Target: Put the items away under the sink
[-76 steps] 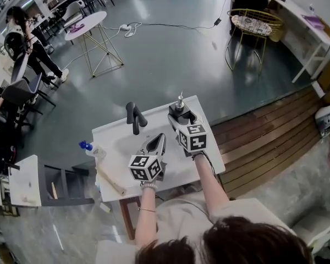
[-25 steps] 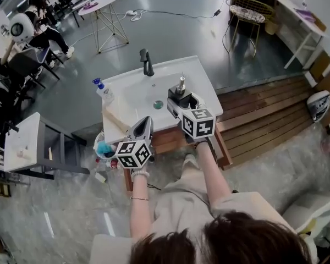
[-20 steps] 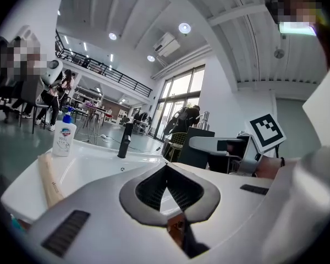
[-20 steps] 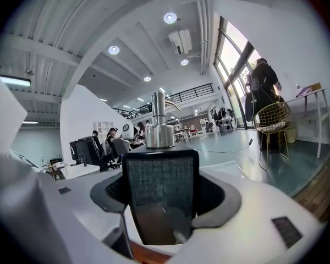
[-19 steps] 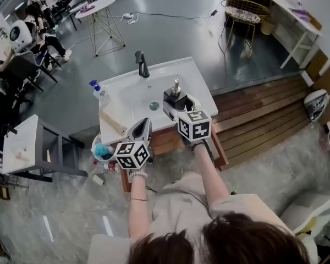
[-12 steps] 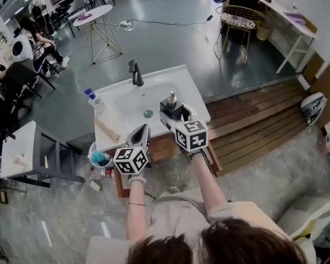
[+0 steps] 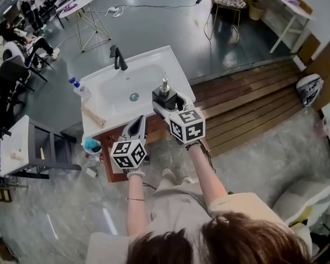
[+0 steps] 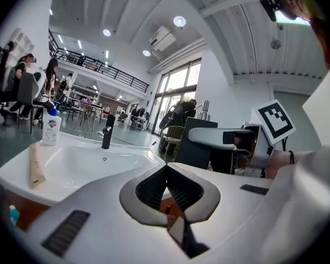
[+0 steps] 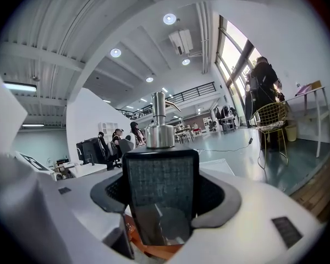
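The big white sink (image 7: 107,89) is in front of you. Your left gripper (image 7: 137,126) has its jaws pressed together on nothing. Your right gripper (image 7: 167,103) squeezes the black soap bottle (image 7: 160,96), up by the sink's near right corner.

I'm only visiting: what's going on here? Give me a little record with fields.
Place: white sink with a black faucet, in an open hall
Right claw: closed on a dark soap dispenser with a metal pump
Left claw: closed, empty
On sink rim: blue-capped bottle, wooden stick
Progress: soap dispenser held above the sink's front edge, not yet put under it
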### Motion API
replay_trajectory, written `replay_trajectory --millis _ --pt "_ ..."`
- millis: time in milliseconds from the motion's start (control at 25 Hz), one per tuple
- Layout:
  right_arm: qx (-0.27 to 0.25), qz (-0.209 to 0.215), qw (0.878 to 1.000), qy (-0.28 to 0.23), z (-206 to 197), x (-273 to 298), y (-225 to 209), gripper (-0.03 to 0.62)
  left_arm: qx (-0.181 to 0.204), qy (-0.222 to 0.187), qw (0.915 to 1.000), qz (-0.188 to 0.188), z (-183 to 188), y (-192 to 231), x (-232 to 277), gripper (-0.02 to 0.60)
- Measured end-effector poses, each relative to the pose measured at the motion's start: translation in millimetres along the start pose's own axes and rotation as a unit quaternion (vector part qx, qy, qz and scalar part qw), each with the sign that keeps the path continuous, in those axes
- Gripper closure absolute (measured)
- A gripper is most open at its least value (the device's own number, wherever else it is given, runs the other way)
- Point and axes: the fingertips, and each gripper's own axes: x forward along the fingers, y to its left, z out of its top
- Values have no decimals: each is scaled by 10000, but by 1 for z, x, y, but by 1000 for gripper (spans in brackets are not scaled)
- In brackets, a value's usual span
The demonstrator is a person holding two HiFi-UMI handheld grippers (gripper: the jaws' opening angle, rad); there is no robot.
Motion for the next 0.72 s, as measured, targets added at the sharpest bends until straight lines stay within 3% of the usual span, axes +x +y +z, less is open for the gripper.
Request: replay_trajectory --millis 240,560,720 --pt "27 143 9998 121 -15 -22 8 272 1 19 9999 156 -15 -22 -16 581" --pt "21 406 9987 291 -47 -52 40 272 -14 -99 9971 749 -41 -41 -54 581" --pt "22 524 9978 397 -64 -56 54 272 -167 -204 9962 835 -54 -44 -74 581"
